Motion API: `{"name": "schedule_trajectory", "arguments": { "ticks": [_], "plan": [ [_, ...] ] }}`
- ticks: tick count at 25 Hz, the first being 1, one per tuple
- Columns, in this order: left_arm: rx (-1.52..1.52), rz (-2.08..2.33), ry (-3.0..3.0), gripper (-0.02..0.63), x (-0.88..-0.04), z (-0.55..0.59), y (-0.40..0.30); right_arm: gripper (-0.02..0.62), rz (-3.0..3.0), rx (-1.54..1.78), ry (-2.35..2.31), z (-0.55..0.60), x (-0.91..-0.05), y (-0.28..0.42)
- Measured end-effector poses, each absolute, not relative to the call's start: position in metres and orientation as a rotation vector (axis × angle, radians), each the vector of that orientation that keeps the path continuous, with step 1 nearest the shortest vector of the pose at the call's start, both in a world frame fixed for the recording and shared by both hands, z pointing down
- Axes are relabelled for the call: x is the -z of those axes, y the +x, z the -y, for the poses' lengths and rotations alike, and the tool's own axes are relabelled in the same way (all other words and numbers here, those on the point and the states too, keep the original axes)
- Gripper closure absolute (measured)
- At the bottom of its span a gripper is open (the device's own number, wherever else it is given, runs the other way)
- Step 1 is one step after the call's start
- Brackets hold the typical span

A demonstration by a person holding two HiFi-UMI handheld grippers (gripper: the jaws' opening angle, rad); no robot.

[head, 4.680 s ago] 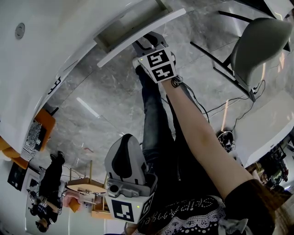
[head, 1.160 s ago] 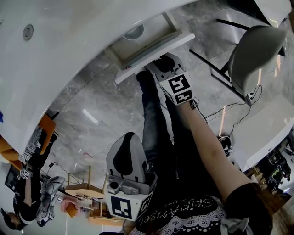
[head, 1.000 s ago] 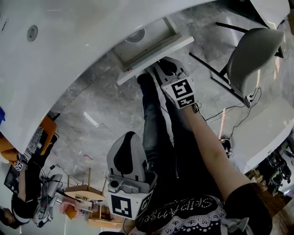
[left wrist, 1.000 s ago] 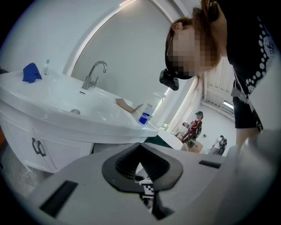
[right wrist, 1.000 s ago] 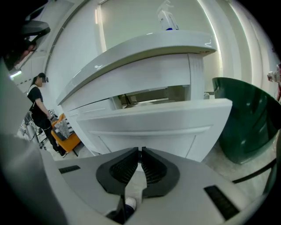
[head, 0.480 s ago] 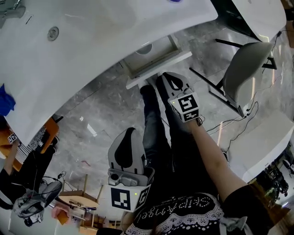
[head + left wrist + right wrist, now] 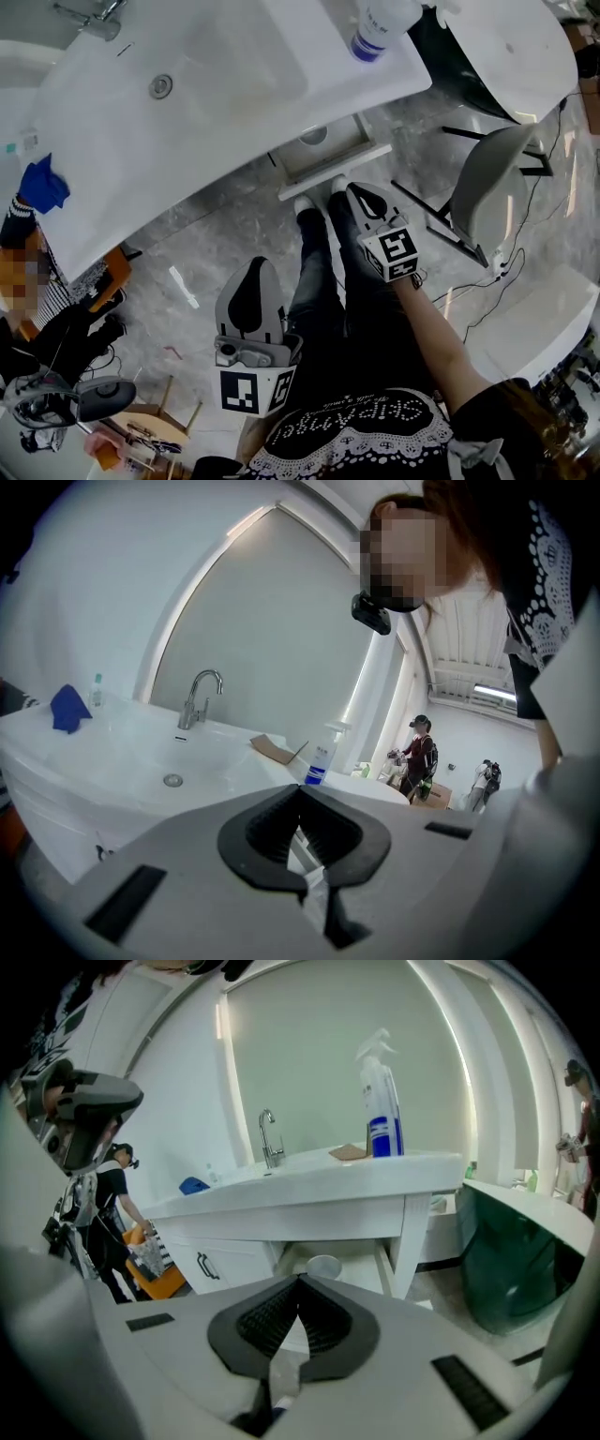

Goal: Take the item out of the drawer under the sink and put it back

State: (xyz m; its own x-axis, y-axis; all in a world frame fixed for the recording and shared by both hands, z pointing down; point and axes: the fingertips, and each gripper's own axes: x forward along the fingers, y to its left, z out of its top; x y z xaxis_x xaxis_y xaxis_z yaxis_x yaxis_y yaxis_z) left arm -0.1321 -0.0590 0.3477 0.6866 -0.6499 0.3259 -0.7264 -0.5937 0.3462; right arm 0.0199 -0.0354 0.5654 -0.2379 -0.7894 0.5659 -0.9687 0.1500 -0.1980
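Under the white sink counter (image 7: 234,103) a drawer (image 7: 334,172) stands pulled out. A pale round bowl (image 7: 313,136) lies inside it. My right gripper (image 7: 353,193) hangs just short of the drawer's front, jaws shut and empty. In the right gripper view the drawer (image 7: 401,1262) and the bowl (image 7: 323,1266) show beyond the closed right gripper (image 7: 300,1281). My left gripper (image 7: 251,270) is lower in the head view, over the grey floor, far from the drawer. The left gripper (image 7: 300,789) is also shut with nothing in it, pointing over the basin.
On the counter stand a spray bottle (image 7: 380,23), a faucet (image 7: 94,19) and a blue cloth (image 7: 42,183). A grey chair (image 7: 487,192) and cables lie to the right. My own legs and white shoes (image 7: 305,204) are in front of the drawer. People stand at the left.
The right gripper has drawn back from the drawer front and risen. The left gripper has risen too. The view has pulled up, bringing the sink top and bottle into sight. The drawer stays pulled out.
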Motion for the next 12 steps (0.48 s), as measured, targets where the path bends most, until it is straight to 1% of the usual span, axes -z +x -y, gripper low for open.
{"name": "schedule_trajectory", "arguments": {
  "ticks": [12],
  "plan": [
    [-0.194, 1.055, 2.553, 0.603, -0.308, 0.063, -0.138, 0.577, 2.203, -0.622, 1.792, 0.051, -0.466, 0.014]
  ]
}}
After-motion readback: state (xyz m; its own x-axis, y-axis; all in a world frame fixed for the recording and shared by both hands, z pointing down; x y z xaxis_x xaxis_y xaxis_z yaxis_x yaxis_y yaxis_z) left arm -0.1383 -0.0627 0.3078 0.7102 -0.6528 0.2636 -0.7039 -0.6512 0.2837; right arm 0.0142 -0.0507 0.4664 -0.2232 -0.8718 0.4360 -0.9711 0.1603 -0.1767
